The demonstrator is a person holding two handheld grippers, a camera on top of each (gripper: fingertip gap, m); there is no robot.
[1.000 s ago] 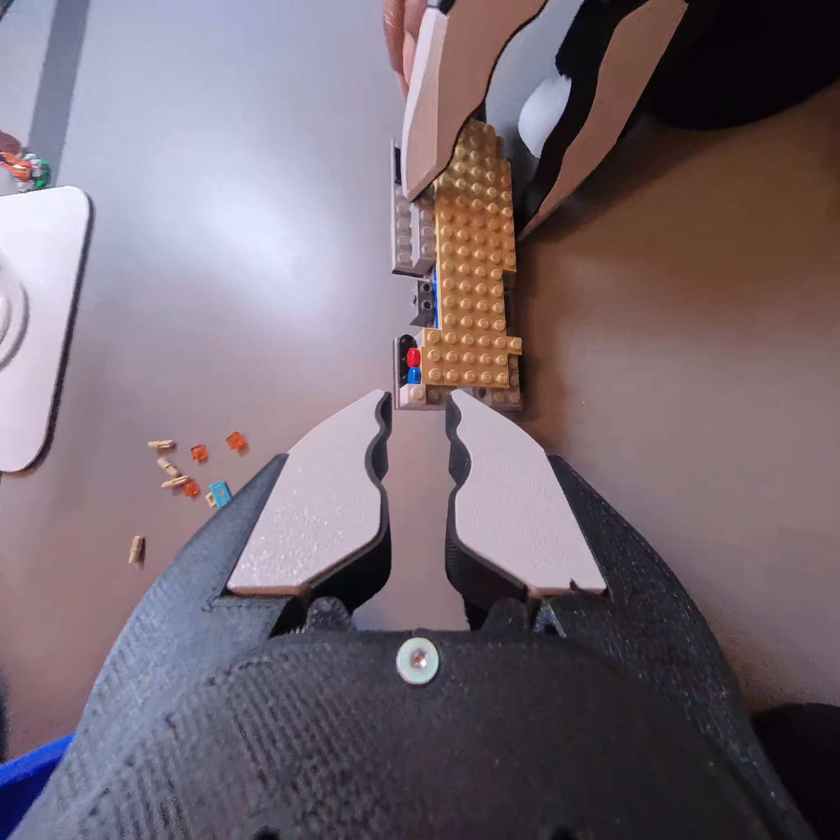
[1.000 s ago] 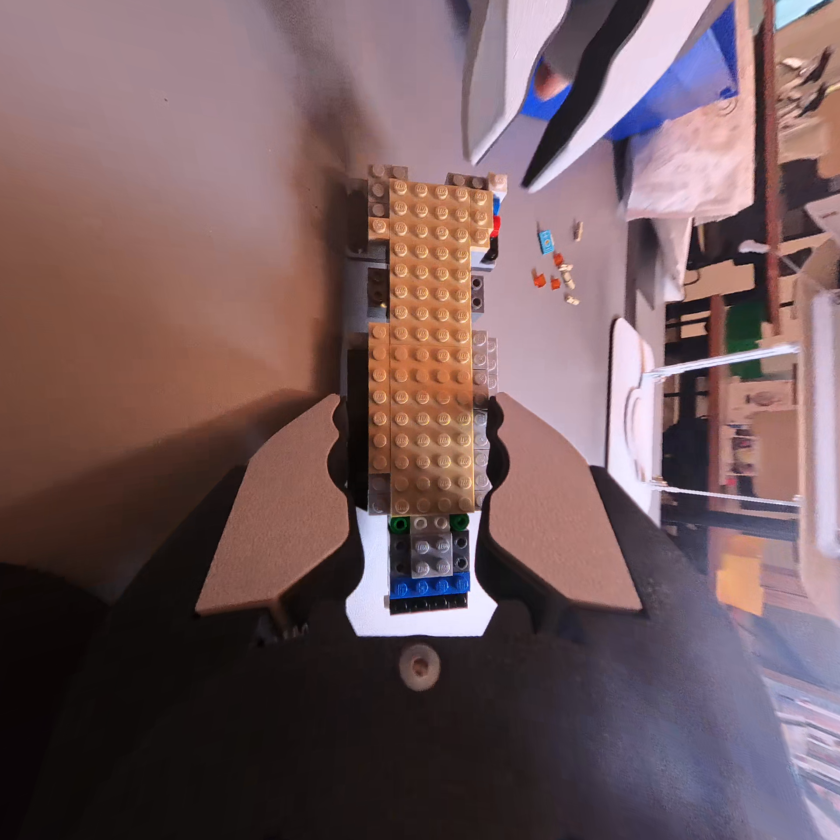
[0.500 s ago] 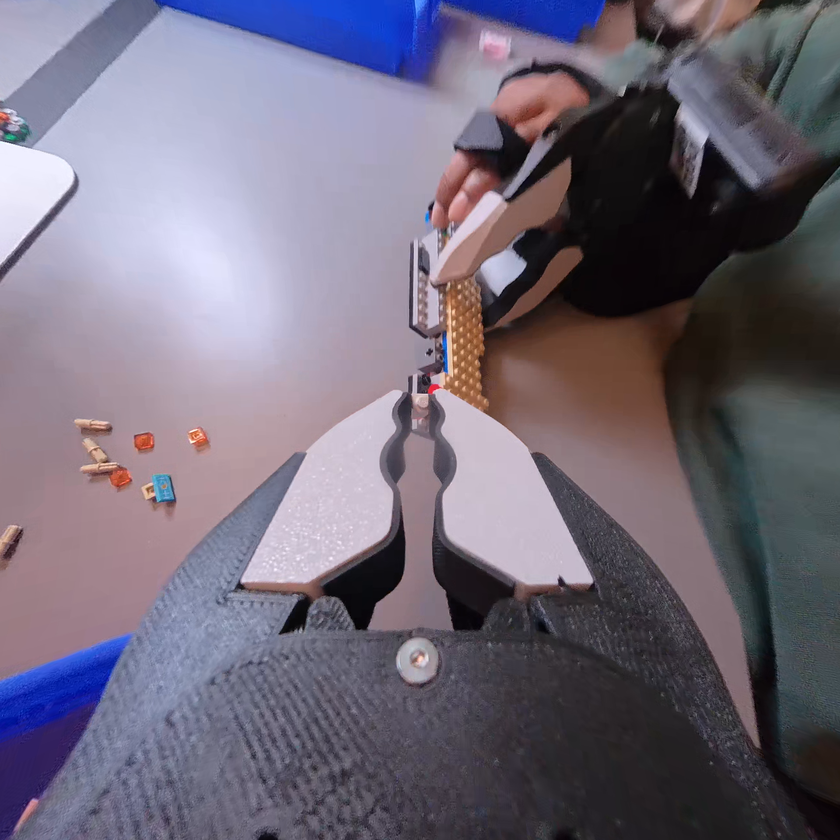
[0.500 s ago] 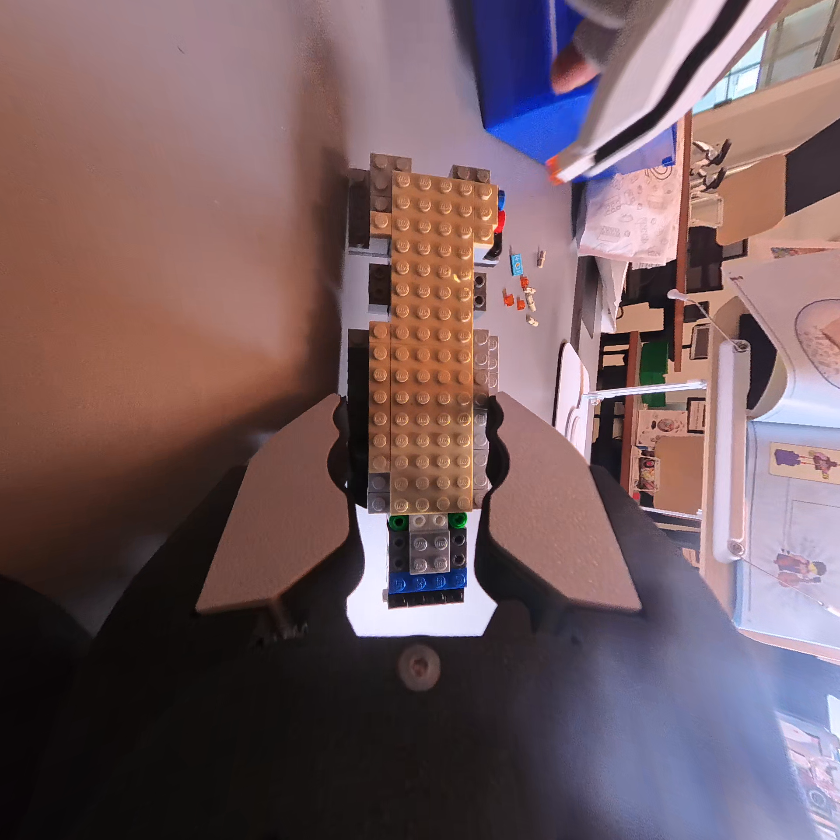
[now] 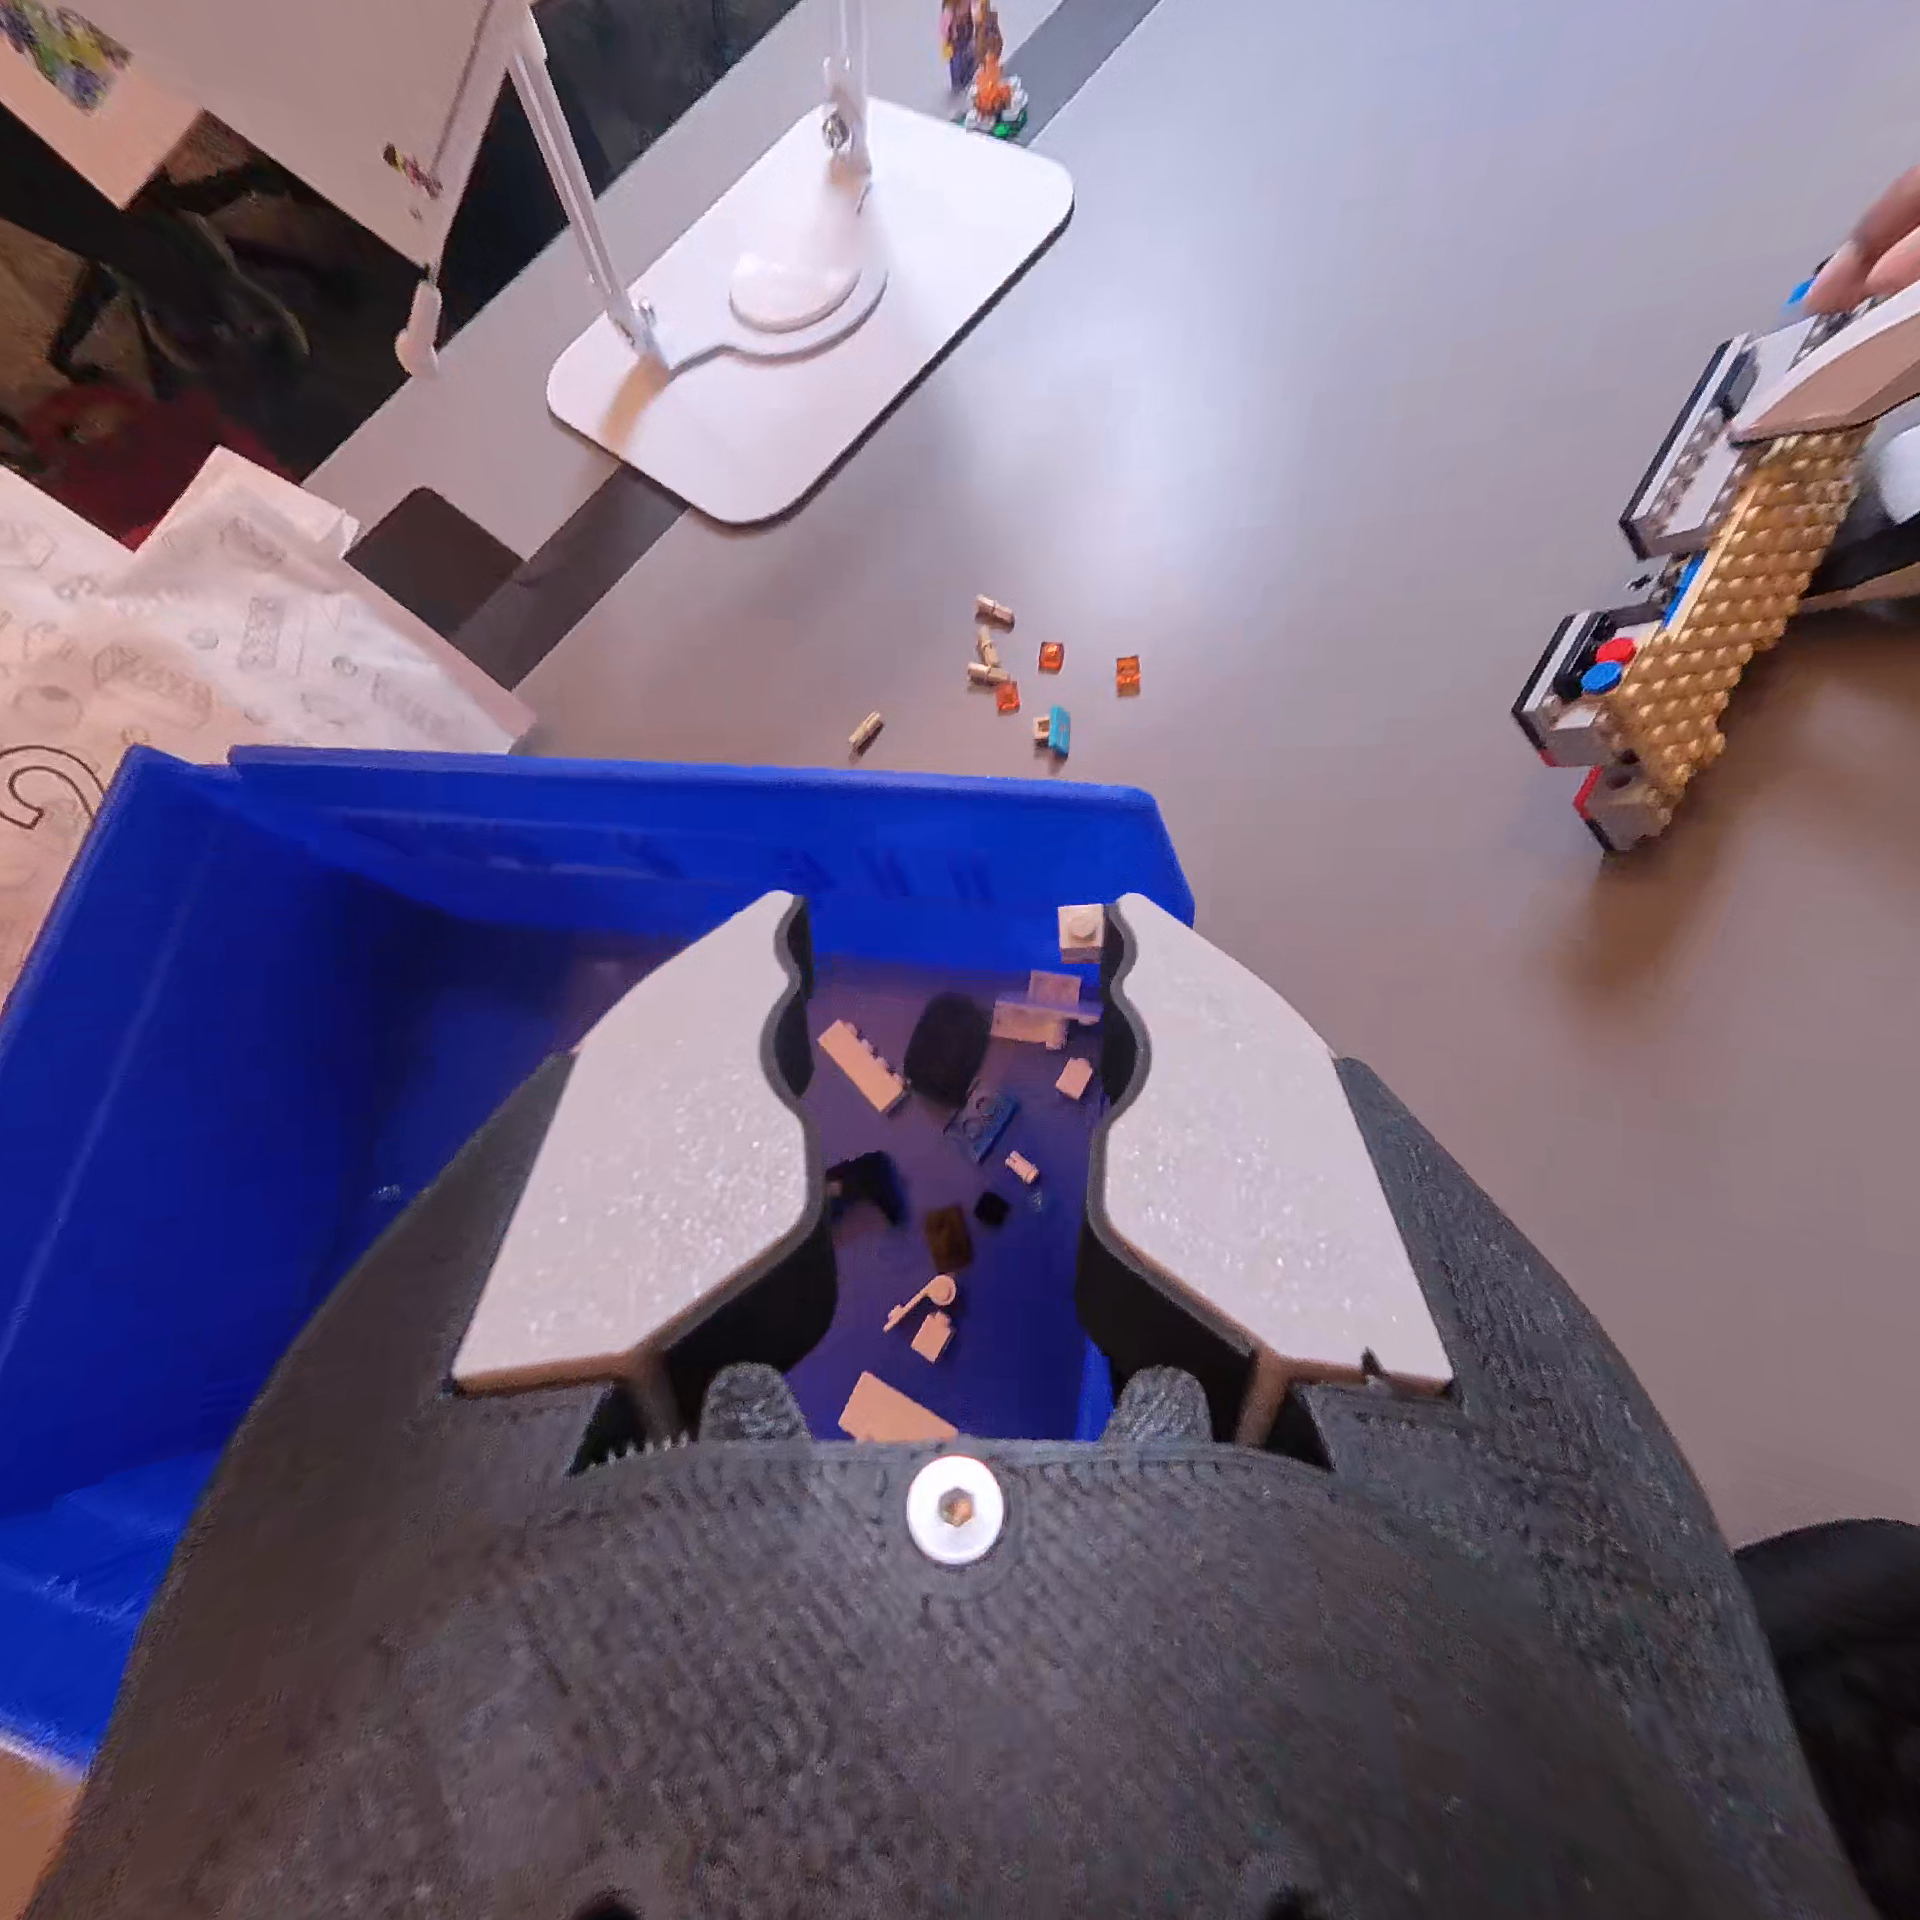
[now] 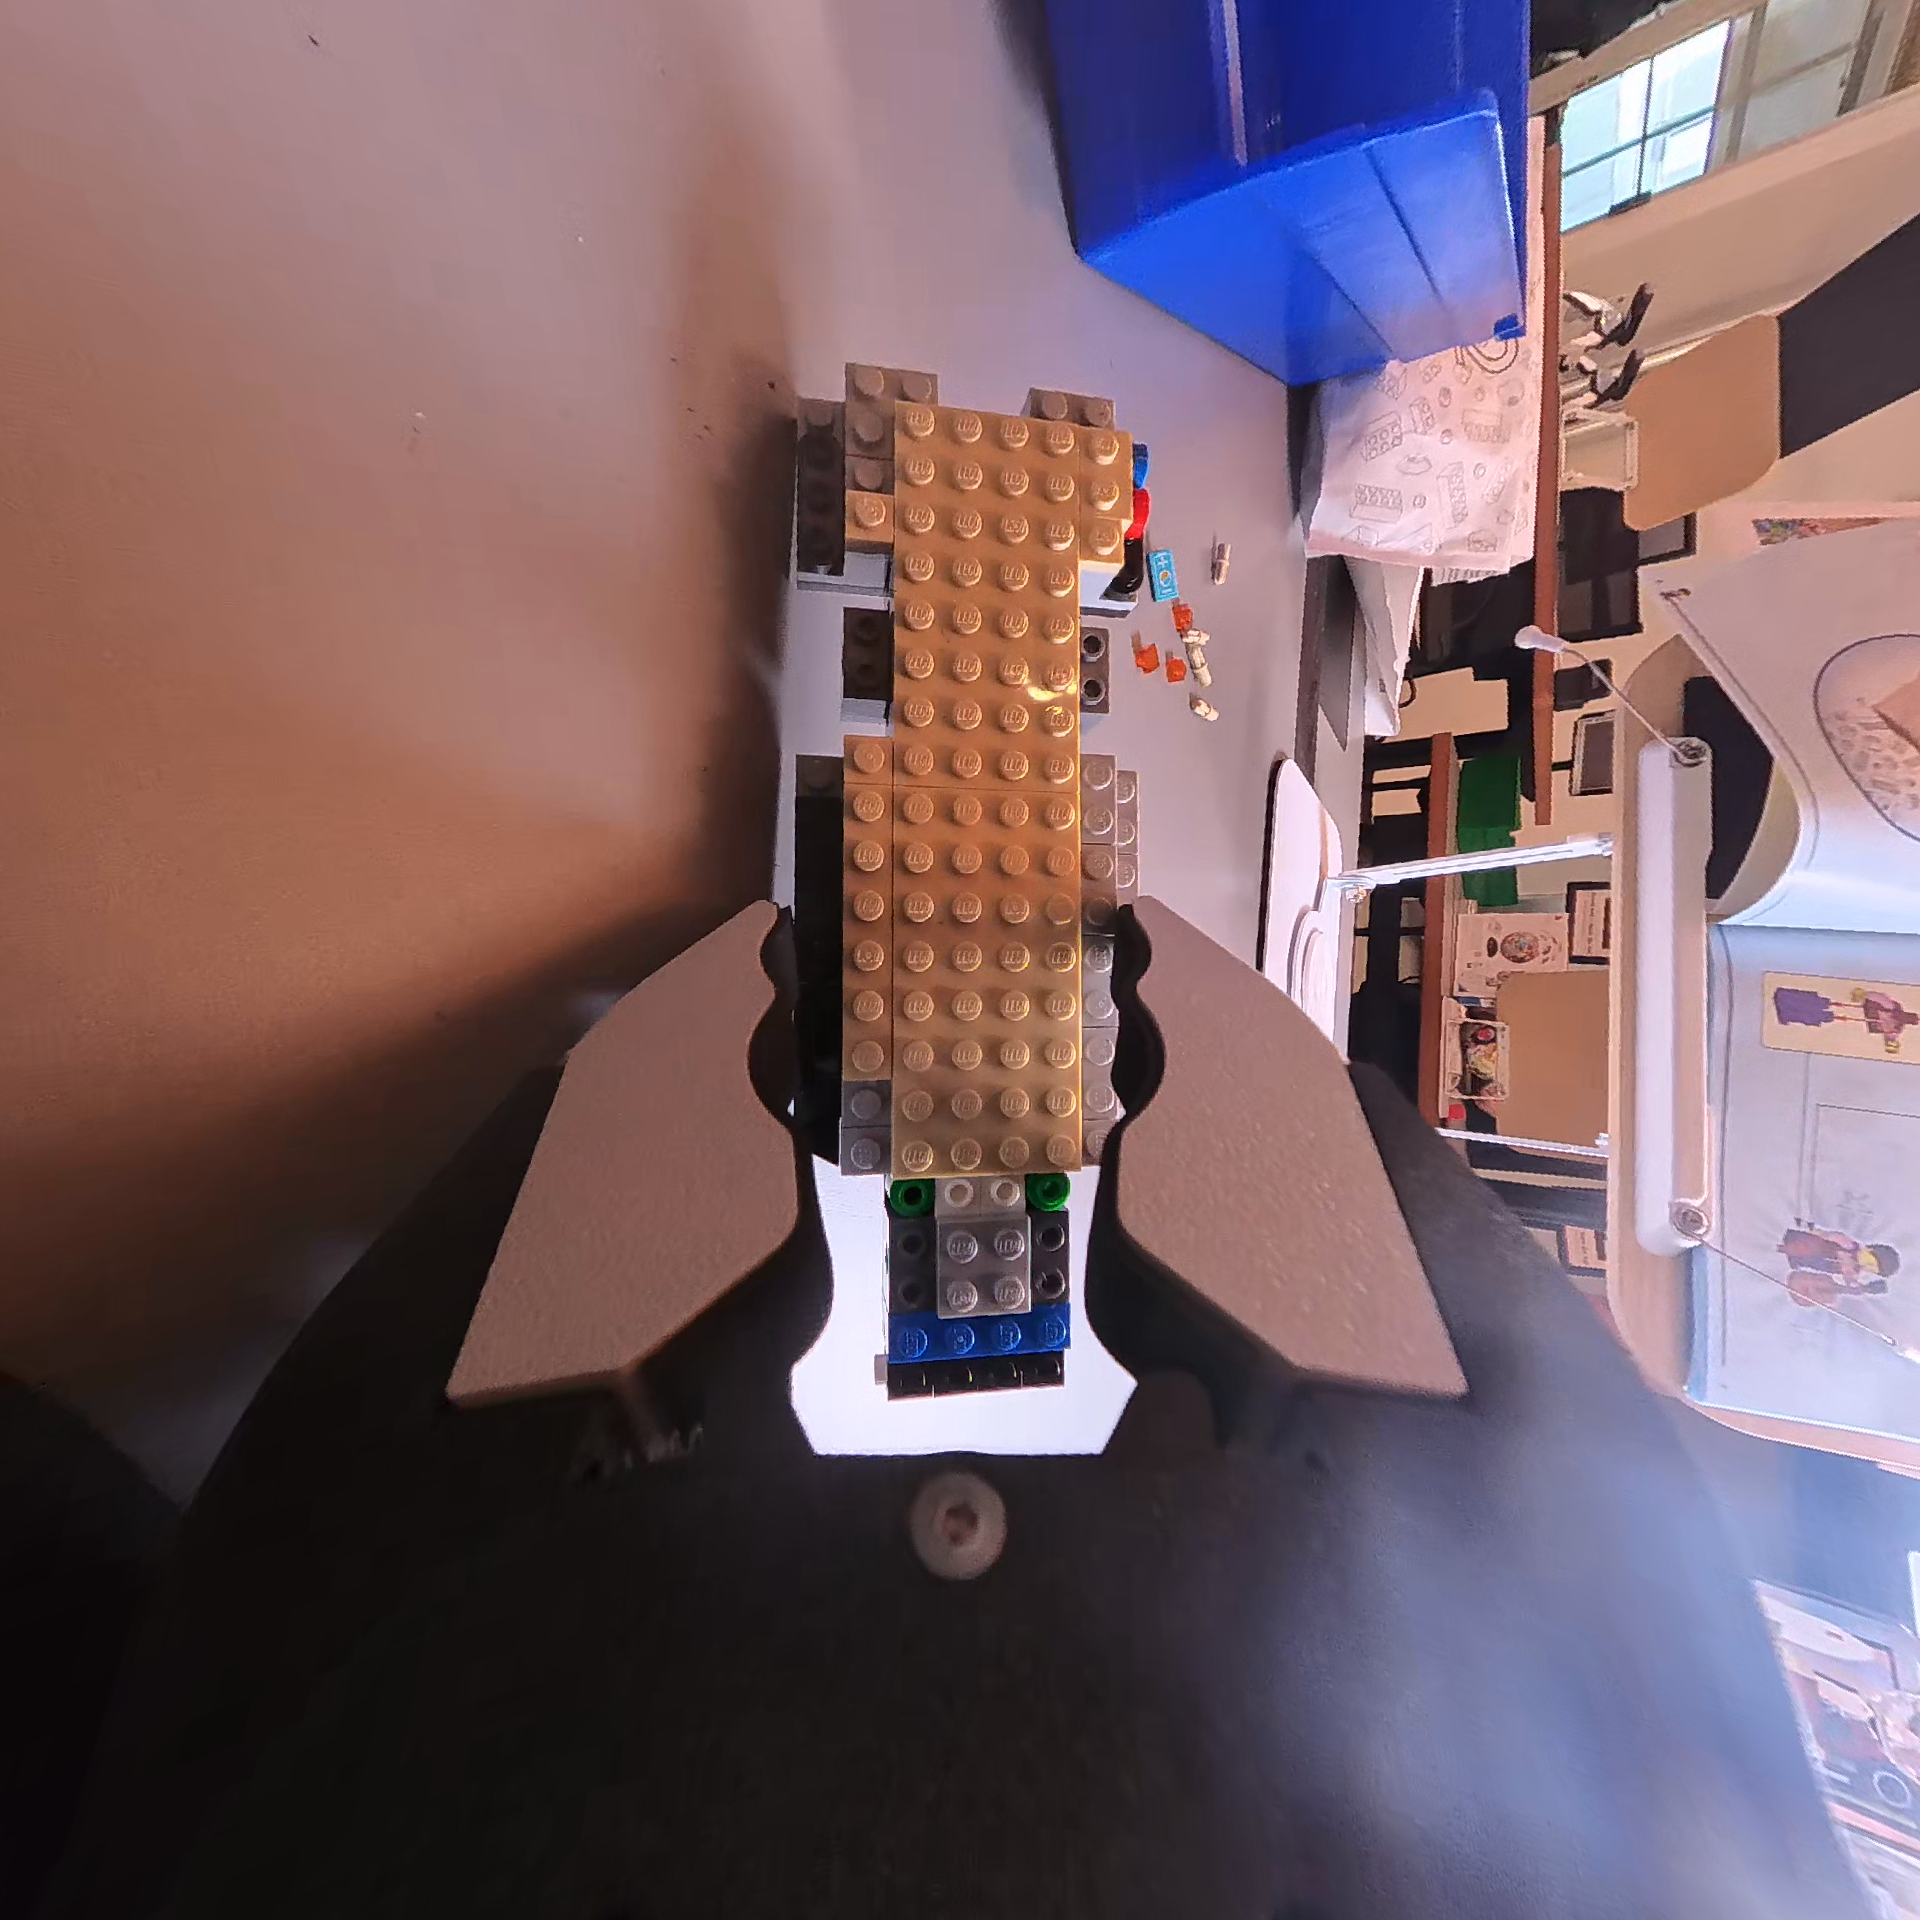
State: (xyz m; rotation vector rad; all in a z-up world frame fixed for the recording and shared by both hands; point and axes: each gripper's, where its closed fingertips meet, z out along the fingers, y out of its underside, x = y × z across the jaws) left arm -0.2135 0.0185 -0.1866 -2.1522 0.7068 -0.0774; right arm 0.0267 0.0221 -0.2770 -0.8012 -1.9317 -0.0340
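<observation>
The left claw (image 5: 951, 925) is spread wide above the open blue plastic bin (image 5: 623, 821), and a tiny pale grey one-stud brick (image 5: 1081, 933) sits against the inner side of its right finger (image 5: 1226, 1122), touching nothing on the other side, with loose little pieces lying down in the bin below. The right claw (image 6: 951, 925) squeezes the long tan-topped toy brick build (image 6: 977, 790) by its two sides, low on the grey desk (image 6: 416, 416). There is lots of bare desk around the build, but the bin's rim is close under the left claw, and small orange and tan bits (image 5: 1023, 665) lie just past it.
</observation>
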